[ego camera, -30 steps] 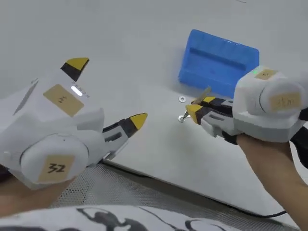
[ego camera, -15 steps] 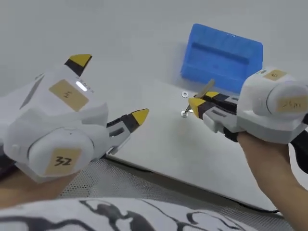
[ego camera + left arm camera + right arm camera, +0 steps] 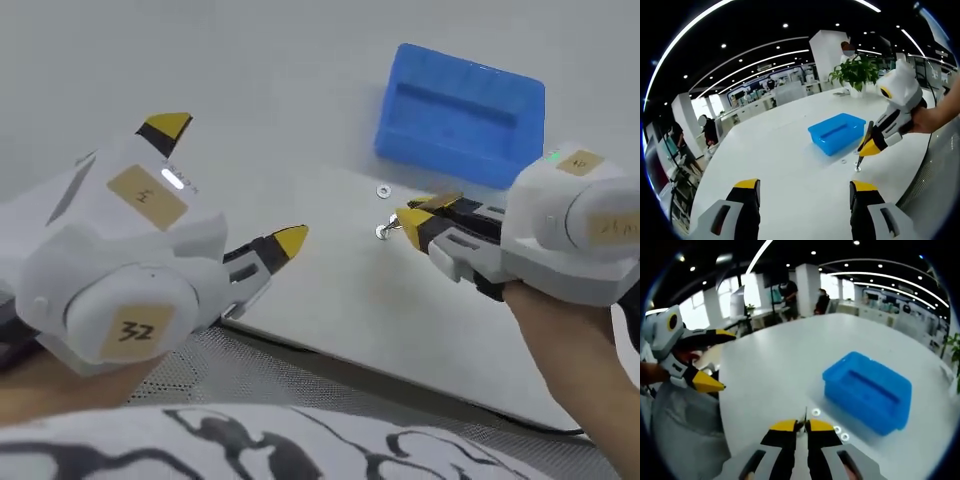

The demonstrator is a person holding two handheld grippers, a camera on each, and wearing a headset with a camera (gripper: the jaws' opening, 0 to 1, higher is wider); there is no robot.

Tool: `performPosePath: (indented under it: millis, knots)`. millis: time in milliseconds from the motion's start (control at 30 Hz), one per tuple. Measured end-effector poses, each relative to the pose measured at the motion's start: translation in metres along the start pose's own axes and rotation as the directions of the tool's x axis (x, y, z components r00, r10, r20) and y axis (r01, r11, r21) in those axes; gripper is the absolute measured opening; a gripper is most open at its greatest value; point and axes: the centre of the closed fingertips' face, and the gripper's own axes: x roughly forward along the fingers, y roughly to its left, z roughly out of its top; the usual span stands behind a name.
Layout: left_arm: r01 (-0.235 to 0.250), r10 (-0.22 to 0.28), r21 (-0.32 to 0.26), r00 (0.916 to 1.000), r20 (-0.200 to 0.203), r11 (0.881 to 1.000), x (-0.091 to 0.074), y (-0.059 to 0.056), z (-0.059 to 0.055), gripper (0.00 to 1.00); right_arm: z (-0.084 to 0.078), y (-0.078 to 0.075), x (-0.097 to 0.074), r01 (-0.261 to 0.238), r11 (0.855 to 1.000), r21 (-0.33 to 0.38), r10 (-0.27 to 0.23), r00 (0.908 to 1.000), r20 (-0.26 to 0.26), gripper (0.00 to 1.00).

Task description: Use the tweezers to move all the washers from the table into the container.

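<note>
Washers (image 3: 837,429): three small flat silvery rings, lying loose on the white table (image 3: 330,300) just in front of the container, apart from one another.

Container (image 3: 867,390): blue rectangular tray, open-topped, on the table beyond the washers. Its recess reads as plain blue; the contents cannot be told.

Tweezers (image 3: 805,414): thin metal, pinched between the nearly closed jaws of the right gripper (image 3: 422,212). The tip is at one washer, though whether it grips it cannot be told.

Left gripper (image 3: 228,182): jaws spread wide, holding nothing, well apart from the washers.
</note>
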Motion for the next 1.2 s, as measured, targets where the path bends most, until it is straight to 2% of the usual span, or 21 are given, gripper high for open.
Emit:
performPosePath:
  millis: [267, 433, 600, 733, 967, 1200]
  knots:
    - [-0.003, 0.003, 0.001, 1.0000, -0.005, 1.000, -0.0001, 0.0000, -0.0007, 0.74, 0.0002, 0.0034, 0.0012, -0.054, 0.998, 0.014, 0.055, 0.9981, -0.028, 0.04]
    - [-0.006, 0.006, 0.004, 1.0000, -0.008, 1.000, 0.0001, 0.0007, -0.0016, 0.73, -0.0003, 0.0048, 0.0008, -0.082, 0.997, -0.010, 0.081, 0.9955, -0.050, 0.04]
    - [-0.006, 0.006, 0.005, 1.0000, -0.007, 1.000, 0.0005, 0.0009, -0.0017, 0.73, 0.0011, 0.0066, 0.0021, -0.100, 0.993, -0.062, 0.094, 0.9911, -0.095, 0.04]
    - [-0.006, 0.006, 0.005, 1.0000, -0.007, 1.000, 0.0010, 0.0015, -0.0020, 0.73, 0.0007, 0.0078, 0.0026, -0.122, 0.991, -0.055, 0.114, 0.9849, -0.130, 0.04]
    - [-0.008, 0.008, 0.004, 1.0000, -0.005, 1.000, 0.0013, 0.0027, -0.0025, 0.73, -0.0002, 0.0076, 0.0010, -0.122, 0.991, -0.056, 0.112, 0.9804, -0.162, 0.04]
    - [-0.010, 0.010, 0.006, 0.9999, -0.005, 1.000, 0.0012, 0.0030, -0.0027, 0.73, -0.0011, 0.0058, 0.0004, -0.128, 0.989, -0.072, 0.110, 0.9709, -0.212, 0.04]
